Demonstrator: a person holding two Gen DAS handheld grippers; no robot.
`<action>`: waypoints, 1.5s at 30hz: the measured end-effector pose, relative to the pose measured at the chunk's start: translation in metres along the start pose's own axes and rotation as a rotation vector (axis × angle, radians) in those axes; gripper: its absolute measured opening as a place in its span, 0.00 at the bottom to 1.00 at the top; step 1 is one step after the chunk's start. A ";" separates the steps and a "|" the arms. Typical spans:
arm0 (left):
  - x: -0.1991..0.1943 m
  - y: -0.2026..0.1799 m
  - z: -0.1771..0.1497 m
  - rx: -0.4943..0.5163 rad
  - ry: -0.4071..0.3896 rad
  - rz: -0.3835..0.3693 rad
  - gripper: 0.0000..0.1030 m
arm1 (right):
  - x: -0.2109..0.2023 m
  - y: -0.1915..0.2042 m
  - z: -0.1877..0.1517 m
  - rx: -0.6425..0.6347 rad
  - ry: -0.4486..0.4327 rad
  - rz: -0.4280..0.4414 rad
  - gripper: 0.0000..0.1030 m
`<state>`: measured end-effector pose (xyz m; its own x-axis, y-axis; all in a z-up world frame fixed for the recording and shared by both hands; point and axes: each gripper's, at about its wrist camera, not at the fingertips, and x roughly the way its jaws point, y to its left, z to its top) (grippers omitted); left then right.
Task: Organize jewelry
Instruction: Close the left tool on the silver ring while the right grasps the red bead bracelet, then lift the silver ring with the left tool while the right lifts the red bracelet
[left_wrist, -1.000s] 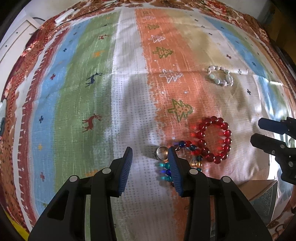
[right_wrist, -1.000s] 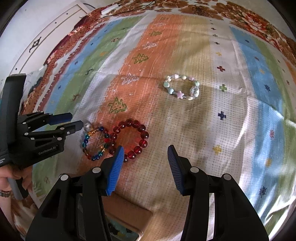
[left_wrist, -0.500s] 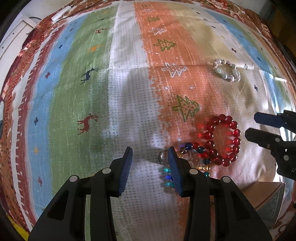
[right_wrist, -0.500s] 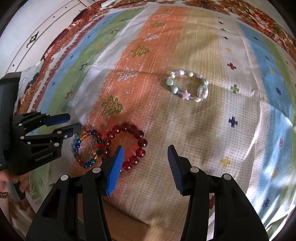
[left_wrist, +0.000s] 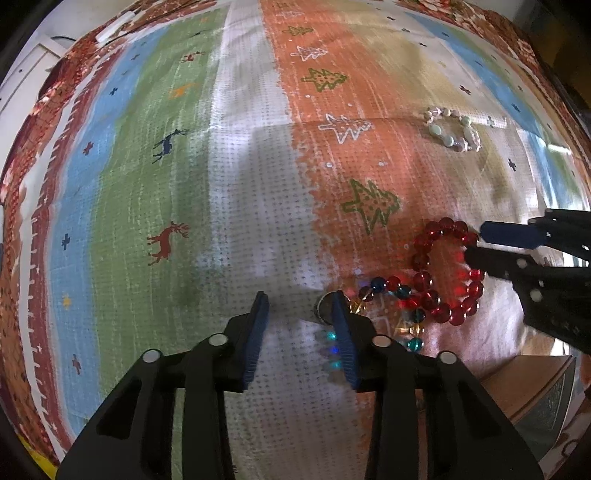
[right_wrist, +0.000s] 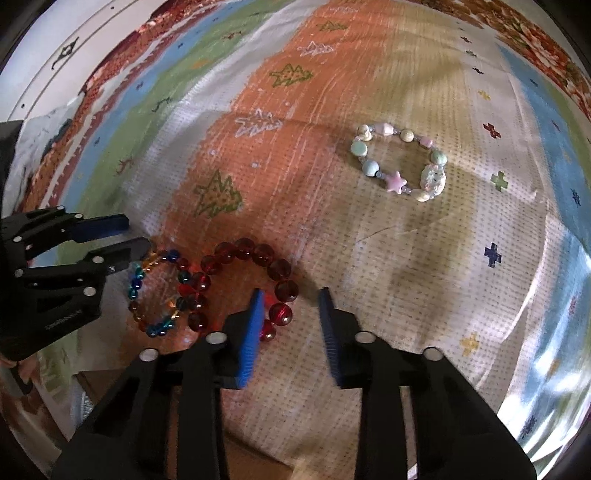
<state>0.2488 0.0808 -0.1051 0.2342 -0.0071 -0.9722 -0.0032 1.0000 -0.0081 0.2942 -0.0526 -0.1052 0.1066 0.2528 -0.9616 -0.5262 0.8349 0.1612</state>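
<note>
Three beaded bracelets are shown lying flat on a striped patterned cloth (right_wrist: 369, 258) printed with trees, deer and crosses. The left gripper (left_wrist: 298, 314) is held with its blue-padded jaws parted and nothing between them; the multicoloured glass-bead bracelet (right_wrist: 162, 291) is seen just beyond and to the right of its right finger, whose tip overlaps the bracelet's large clear bead (left_wrist: 325, 304) in the left wrist view, though contact cannot be confirmed. The red bead bracelet (right_wrist: 247, 284) is placed immediately right of the multicoloured one, the two rings touching. The right gripper (right_wrist: 290, 299) is likewise held open and empty, its left finger set over the near right edge of the red bracelet, its right finger over bare cloth. In the left wrist view the right gripper (left_wrist: 476, 245) is seen entering from the right, its fingertips at the red bracelet's far right beads. The pastel charm bracelet (right_wrist: 400, 162), with a pink star bead, is set well apart, ahead and to the right of the right gripper. A brown box edge (left_wrist: 535, 391) is partly visible below the right gripper.
</note>
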 end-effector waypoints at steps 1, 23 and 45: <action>0.000 -0.001 0.000 0.007 0.000 -0.001 0.28 | 0.000 0.000 0.000 0.001 -0.001 0.003 0.23; -0.014 -0.001 0.002 0.001 -0.021 -0.035 0.04 | -0.015 0.014 -0.005 -0.067 -0.056 -0.006 0.13; 0.005 -0.018 -0.005 0.077 0.007 0.041 0.06 | -0.013 0.011 -0.004 -0.044 -0.046 -0.002 0.14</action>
<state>0.2448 0.0630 -0.1106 0.2287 0.0336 -0.9729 0.0622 0.9969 0.0491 0.2837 -0.0491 -0.0923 0.1460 0.2745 -0.9504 -0.5625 0.8133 0.1485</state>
